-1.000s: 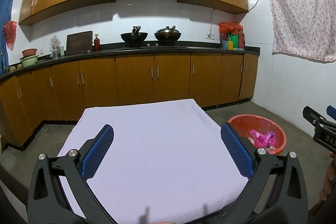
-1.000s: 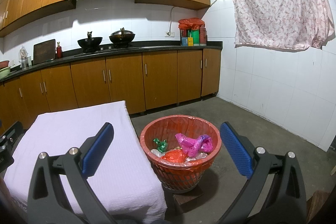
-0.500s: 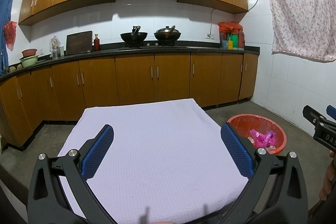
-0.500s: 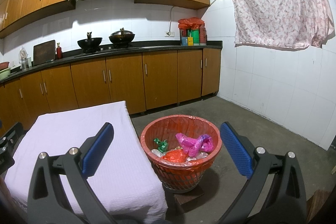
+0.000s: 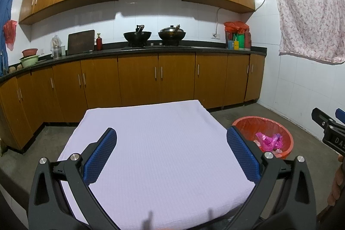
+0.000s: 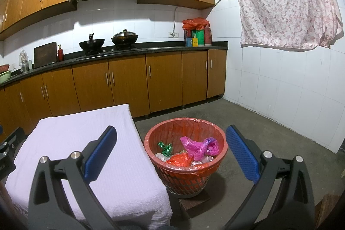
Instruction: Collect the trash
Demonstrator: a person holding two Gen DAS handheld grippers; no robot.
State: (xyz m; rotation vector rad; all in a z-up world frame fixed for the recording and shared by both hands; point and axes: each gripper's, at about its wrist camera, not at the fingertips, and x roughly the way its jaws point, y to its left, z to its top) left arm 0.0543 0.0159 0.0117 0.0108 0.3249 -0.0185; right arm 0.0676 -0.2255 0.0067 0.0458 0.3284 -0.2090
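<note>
Stayed put since before: left hand-held gripper (image 5: 171, 153) and right hand-held gripper (image 6: 171, 153), jaws spread (nothing held), beside surface (image 5: 163, 143) and trash basket (image 6: 215, 133).

L gripper (image 5: 171, 152): black plastic frame w/ triangular cutouts, silver round screws on the linkages, 2 blue textured pads (image 5: 100, 156). R gripper (image 6: 170, 153): same build, black frame, blue pads (image 6: 242, 154), silver screws. Seen from L cam, R unit shows white lettering "DA…", rest cut off at frame edge.
</note>
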